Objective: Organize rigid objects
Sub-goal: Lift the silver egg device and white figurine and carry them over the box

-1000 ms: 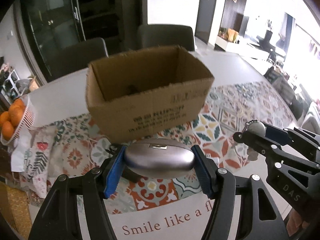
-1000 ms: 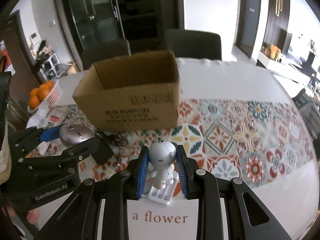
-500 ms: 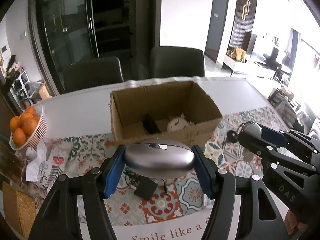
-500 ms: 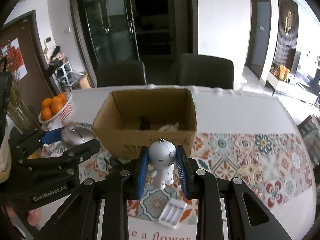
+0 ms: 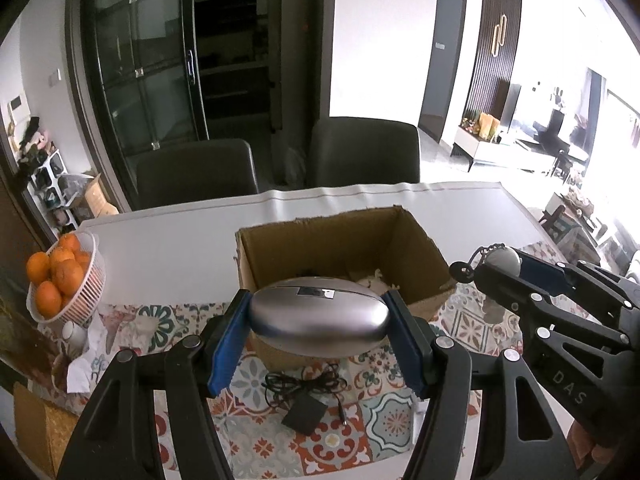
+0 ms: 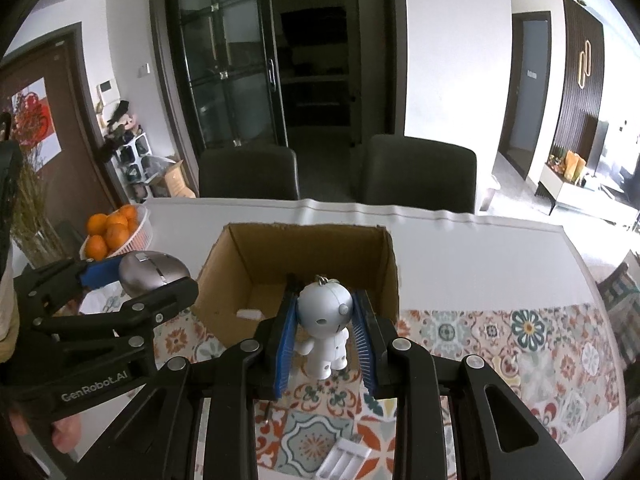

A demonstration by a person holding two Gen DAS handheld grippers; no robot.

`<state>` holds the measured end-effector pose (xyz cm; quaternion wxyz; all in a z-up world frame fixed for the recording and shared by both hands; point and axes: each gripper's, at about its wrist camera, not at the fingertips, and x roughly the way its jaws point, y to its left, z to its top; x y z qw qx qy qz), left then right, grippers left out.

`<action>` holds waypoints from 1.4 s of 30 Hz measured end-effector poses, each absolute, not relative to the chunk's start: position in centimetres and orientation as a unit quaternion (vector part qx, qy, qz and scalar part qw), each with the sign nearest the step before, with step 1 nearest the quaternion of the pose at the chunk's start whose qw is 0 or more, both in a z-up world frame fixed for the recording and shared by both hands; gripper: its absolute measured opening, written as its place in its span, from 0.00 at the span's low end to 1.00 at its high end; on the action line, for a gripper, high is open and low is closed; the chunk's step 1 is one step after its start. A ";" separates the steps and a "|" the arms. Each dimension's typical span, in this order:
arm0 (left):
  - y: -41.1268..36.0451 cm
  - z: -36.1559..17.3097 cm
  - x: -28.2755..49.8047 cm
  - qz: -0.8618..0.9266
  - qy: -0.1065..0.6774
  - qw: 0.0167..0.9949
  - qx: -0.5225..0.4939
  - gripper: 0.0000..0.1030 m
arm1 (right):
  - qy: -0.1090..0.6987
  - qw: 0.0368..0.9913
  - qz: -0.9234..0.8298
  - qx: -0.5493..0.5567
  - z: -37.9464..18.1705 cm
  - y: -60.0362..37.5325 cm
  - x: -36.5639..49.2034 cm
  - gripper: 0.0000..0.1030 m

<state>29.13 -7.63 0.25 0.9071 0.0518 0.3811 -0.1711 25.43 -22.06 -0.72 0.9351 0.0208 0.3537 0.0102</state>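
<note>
My left gripper (image 5: 318,330) is shut on a silver oval case (image 5: 319,322), held in the air just in front of an open cardboard box (image 5: 434,256). My right gripper (image 6: 324,334) is shut on a small white robot figure (image 6: 326,326) with a key ring on its head, also raised before the box (image 6: 390,270). In the left wrist view the right gripper (image 5: 504,276) shows at the right with the figure's head (image 5: 506,262). In the right wrist view the left gripper (image 6: 136,280) with the case (image 6: 154,272) hangs at the left. The box holds a dark item and something white.
A black adapter with a coiled cable (image 5: 306,398) lies on the patterned table runner (image 5: 260,432). A white battery holder (image 6: 344,458) lies near the front edge. A basket of oranges (image 5: 60,280) stands at the left. Two dark chairs (image 6: 416,174) stand behind the table.
Both grippers have risen with their objects, so the views look down into the box from higher up. The adapter and cable have come into sight below the case.
</note>
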 end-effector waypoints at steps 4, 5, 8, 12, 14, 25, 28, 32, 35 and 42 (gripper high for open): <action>-7.6 0.5 30.4 -0.172 0.385 0.905 0.048 0.63 | 0.353 0.935 0.015 0.017 -0.1 -22.1 26.7 0.28; -7.5 0.6 30.6 -0.172 0.386 0.905 0.047 0.63 | 0.353 0.935 0.015 0.015 0.0 -22.1 27.0 0.28; -7.6 0.5 31.5 -0.172 0.391 0.903 0.046 0.63 | 0.355 0.935 0.018 0.017 0.1 -22.0 27.9 0.28; -7.6 0.3 33.0 -0.174 0.401 0.898 0.041 0.63 | 0.363 0.931 0.021 0.033 -0.1 -22.3 29.3 0.28; -7.6 0.1 33.7 -0.174 0.408 0.895 0.039 0.63 | 0.370 0.928 0.024 0.034 -0.3 -22.2 30.1 0.28; -8.4 -2.5 37.8 -0.165 0.453 0.875 0.048 0.63 | 0.427 0.903 0.020 0.029 -2.9 -22.8 34.9 0.28; -8.5 -3.5 38.6 -0.165 0.462 0.869 0.057 0.63 | 0.447 0.894 0.022 0.030 -3.9 -23.1 36.2 0.28; -8.8 -4.8 39.7 -0.160 0.480 0.860 0.062 0.63 | 0.478 0.877 0.031 0.041 -5.8 -23.3 37.2 0.28; -9.1 -6.1 40.5 -0.161 0.499 0.849 0.066 0.63 | 0.503 0.862 0.033 0.055 -7.6 -23.7 37.9 0.28; -9.4 -8.5 41.3 -0.163 0.529 0.830 0.069 0.63 | 0.528 0.847 0.026 0.063 -9.9 -24.0 38.5 0.28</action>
